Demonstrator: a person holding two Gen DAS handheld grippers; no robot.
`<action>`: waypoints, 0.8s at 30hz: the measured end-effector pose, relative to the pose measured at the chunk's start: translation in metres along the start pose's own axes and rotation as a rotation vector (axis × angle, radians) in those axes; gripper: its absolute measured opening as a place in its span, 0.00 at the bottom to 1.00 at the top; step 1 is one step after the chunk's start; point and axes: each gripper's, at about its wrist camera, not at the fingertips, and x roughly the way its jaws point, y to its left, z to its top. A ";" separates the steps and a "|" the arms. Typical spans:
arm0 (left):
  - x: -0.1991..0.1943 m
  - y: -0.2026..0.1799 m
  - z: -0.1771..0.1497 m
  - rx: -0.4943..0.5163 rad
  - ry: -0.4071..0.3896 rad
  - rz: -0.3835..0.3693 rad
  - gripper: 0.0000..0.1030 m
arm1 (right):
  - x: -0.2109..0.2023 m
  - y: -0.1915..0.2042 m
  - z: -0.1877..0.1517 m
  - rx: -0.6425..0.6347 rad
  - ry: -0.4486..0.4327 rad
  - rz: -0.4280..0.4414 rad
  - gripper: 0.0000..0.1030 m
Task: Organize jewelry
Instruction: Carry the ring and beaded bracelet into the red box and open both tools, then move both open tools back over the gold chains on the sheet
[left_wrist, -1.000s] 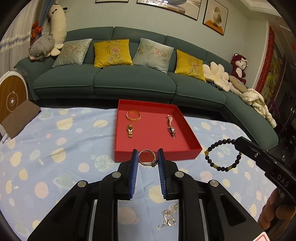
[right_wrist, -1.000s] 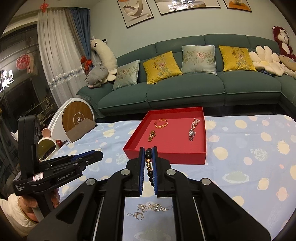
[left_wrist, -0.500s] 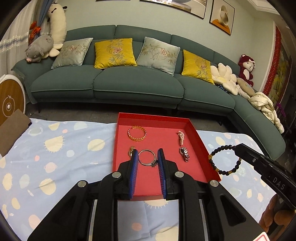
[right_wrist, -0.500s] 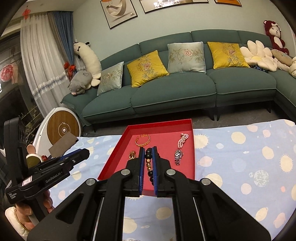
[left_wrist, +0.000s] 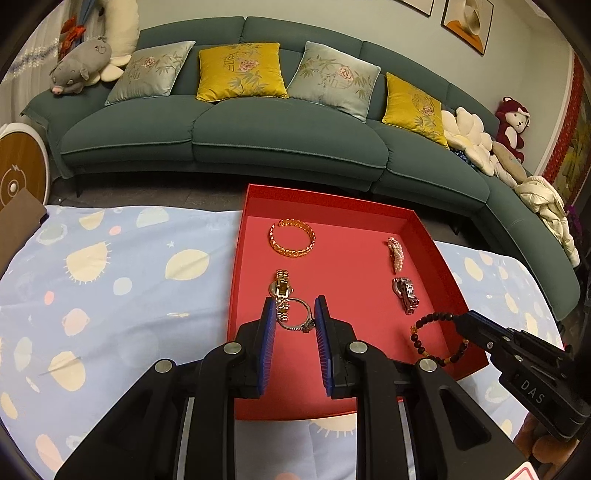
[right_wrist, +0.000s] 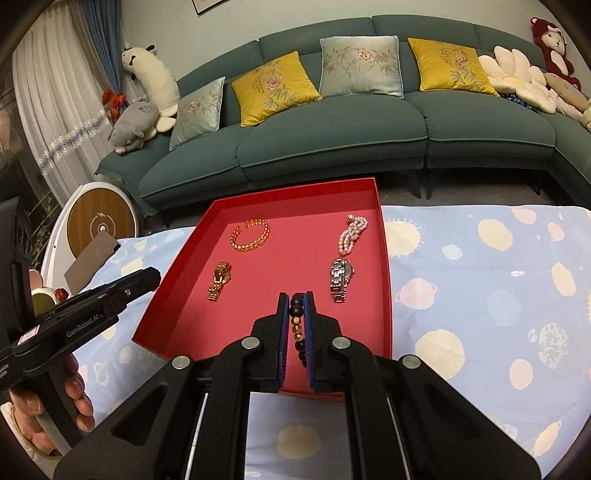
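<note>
Silver ring (left_wrist: 295, 315) in my left fingers (left_wrist: 272, 321), beaded bracelet (right_wrist: 297, 329) pinched right; dropping could tangle the gold watch (left_wrist: 281, 291) at 12.

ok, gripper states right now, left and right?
Left gripper: closed on the silver ring.
Right gripper: closed on the dark bead bracelet.

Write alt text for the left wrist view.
The left gripper holds a silver ring over the near end of a red tray that lies on a blue cloth. In the tray lie a gold bangle, gold watch, pearl bracelet and silver watch; at right, the right gripper carries a bead bracelet.
</note>
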 end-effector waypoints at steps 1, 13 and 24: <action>0.002 0.001 -0.001 -0.001 0.007 -0.001 0.18 | 0.002 0.001 -0.001 -0.008 0.009 0.002 0.07; -0.030 0.003 0.008 -0.007 -0.050 0.014 0.43 | -0.041 0.011 0.013 0.011 -0.131 -0.018 0.24; -0.107 -0.001 -0.002 0.017 -0.148 0.018 0.43 | -0.108 0.038 -0.008 -0.076 -0.207 0.029 0.25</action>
